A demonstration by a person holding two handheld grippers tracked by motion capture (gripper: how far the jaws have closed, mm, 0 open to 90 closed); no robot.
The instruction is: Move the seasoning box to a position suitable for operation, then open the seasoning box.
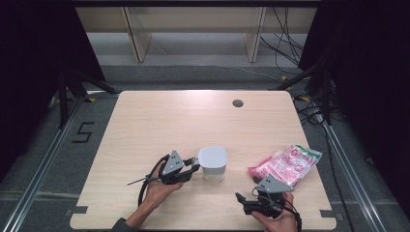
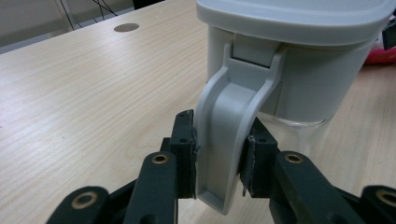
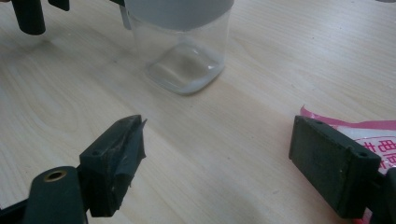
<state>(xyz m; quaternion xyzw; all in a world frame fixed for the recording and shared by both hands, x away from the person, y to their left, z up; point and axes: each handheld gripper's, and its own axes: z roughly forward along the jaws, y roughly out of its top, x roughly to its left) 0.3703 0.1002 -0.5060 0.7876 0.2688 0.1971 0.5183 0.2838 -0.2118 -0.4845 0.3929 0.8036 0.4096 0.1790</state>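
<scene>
A clear plastic container (image 1: 212, 164) with a grey lid stands near the middle front of the table. In the left gripper view its grey side latch (image 2: 229, 126) hangs down from the lid (image 2: 294, 18), and my left gripper (image 2: 219, 149) is shut on that latch, one pad pressing on each side. From above, the left gripper (image 1: 193, 166) reaches the container from the left. My right gripper (image 1: 244, 200) sits low at the front right, open with nothing between its jaws (image 3: 219, 149). The container's clear base (image 3: 182, 51) lies beyond it.
A pink and white plastic bag (image 1: 285, 164) lies right of the container, close to the right gripper's far pad (image 3: 369, 135). A round cable hole (image 1: 237, 103) sits at the back of the wooden table (image 1: 169, 121). Black frames and cables stand around the table.
</scene>
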